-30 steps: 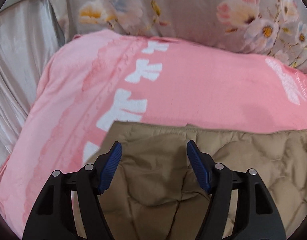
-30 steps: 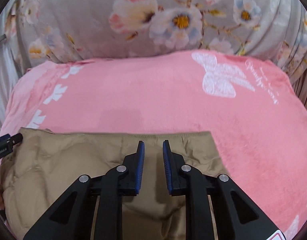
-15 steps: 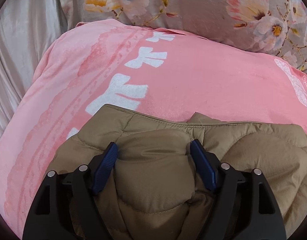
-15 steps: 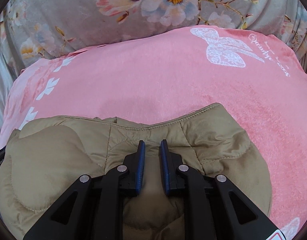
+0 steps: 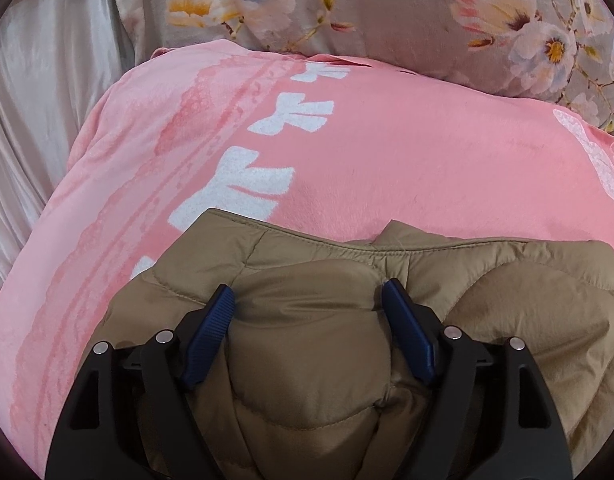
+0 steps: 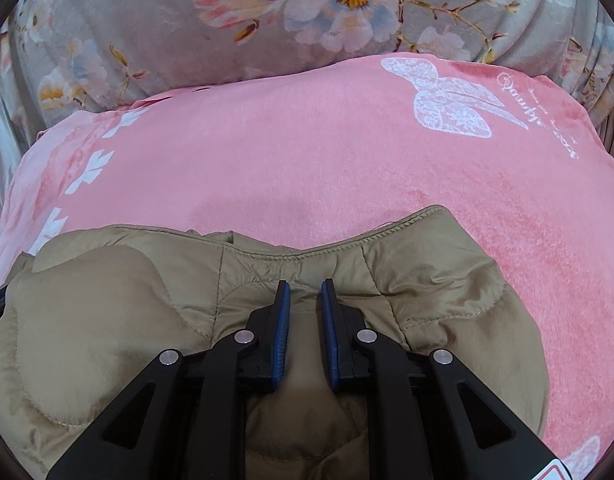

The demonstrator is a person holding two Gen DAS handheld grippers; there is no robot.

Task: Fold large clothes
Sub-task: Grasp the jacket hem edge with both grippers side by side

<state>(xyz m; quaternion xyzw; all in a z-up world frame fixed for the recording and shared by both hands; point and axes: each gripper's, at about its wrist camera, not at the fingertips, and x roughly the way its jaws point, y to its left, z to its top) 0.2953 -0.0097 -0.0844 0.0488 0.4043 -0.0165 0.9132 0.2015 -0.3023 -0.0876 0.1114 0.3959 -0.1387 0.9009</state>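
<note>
A tan quilted puffer jacket (image 5: pixel 487 280) lies bunched on a pink blanket (image 5: pixel 387 160), its stitched hem edge facing away from me. My left gripper (image 5: pixel 307 300) stands wide with a thick puffy fold of the jacket filling the gap, and both blue pads touch it. In the right wrist view the same jacket (image 6: pixel 107 300) spreads across the lower half. My right gripper (image 6: pixel 305 296) is nearly closed, pinching a thin fold just behind the hem. Both grippers point steeply down at the blanket (image 6: pixel 307 160).
A grey floral pillow (image 5: pixel 407 12) lies along the far edge of the blanket, also the floral pillow (image 6: pixel 267 12) in the right view. Pale satin fabric (image 5: pixel 39 100) hangs at the left. White bow and butterfly prints (image 6: pixel 447 100) mark the blanket.
Both grippers have come down with the jacket. Its hem, held taut a second ago, now rests slack and puffed on the blanket. The left jaws stand a little wider.
</note>
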